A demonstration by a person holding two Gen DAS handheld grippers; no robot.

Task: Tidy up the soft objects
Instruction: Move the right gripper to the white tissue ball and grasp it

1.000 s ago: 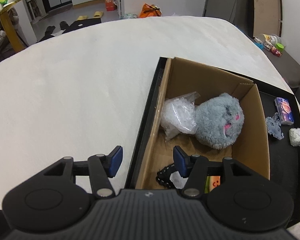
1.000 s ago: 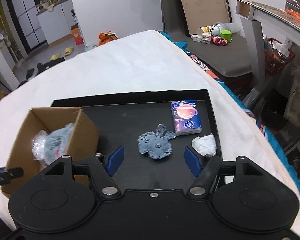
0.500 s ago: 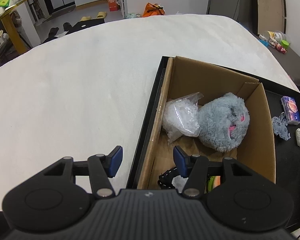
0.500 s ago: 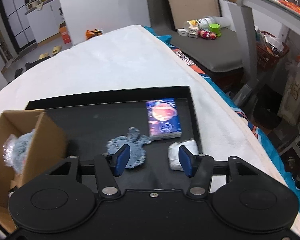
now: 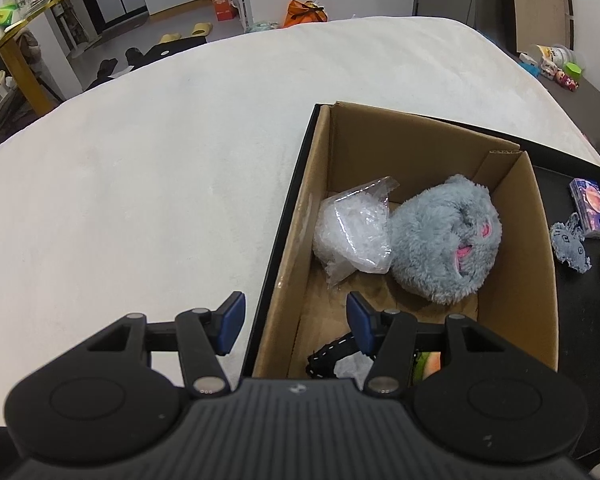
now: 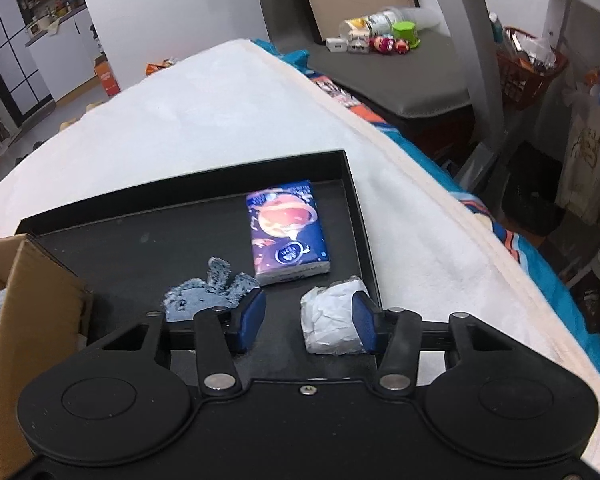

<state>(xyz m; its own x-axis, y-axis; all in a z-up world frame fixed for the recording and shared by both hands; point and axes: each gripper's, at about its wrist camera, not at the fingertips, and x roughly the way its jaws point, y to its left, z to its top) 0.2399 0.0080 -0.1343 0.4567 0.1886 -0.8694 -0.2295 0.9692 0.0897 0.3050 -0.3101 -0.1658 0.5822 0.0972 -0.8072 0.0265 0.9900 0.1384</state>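
A cardboard box [image 5: 536, 248] stands in a black tray [image 6: 356, 208] on a white bed. In the box lie a grey plush toy [image 5: 440, 236], a clear plastic bag [image 5: 352, 232] and a black strap [image 5: 332, 356]. On the tray lie a blue tissue pack [image 6: 286, 232], a flat grey felt toy [image 6: 204, 292] and a crumpled white wad [image 6: 332, 316]. My right gripper [image 6: 308, 320] is open, low over the tray, with the wad between its fingers beside the right pad. My left gripper [image 5: 292, 320] is open and empty above the box's near left wall.
The white bed cover [image 5: 140, 168] spreads to the left of the tray. The bed's right edge [image 6: 440, 200] drops to a grey bench [image 6: 400, 64] with bottles and toys. A metal frame leg [image 6: 476, 40] stands to the right.
My right gripper has moved right and down to the white wad, which now sits between its fingers. My left gripper has barely moved.
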